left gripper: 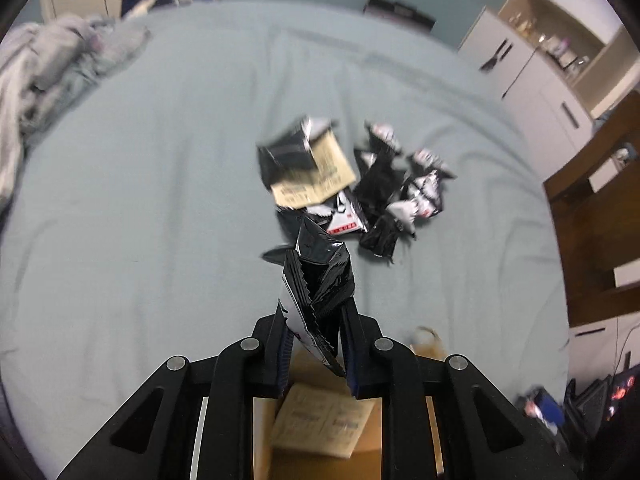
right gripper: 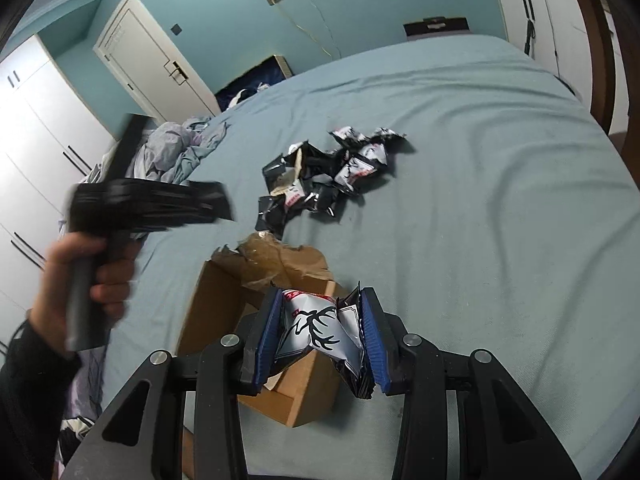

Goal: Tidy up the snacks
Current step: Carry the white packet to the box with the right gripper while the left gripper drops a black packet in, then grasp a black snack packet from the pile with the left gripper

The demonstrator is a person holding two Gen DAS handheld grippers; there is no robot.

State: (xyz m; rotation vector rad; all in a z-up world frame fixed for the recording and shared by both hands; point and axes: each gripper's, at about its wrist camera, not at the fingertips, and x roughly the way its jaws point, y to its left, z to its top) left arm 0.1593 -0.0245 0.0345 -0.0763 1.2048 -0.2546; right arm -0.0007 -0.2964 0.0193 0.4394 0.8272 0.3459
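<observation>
A glossy black foil snack packet (left gripper: 320, 276) was clamped in the left gripper (left gripper: 316, 344) above the torn-edged brown cardboard box (right gripper: 224, 304). A silver antler-printed foil packet (right gripper: 320, 328) was pinched in the right gripper (right gripper: 320, 340) over the box's rim. Beyond the box, a heap of black-and-white packets (right gripper: 340, 168) was ringed by bare blue bedsheet (right gripper: 480, 200).

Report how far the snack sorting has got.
Done: at least one tan packet lies in the cardboard box. In hand: left gripper and right gripper each clamp a snack packet. Left: the pile of packets on the bed.
</observation>
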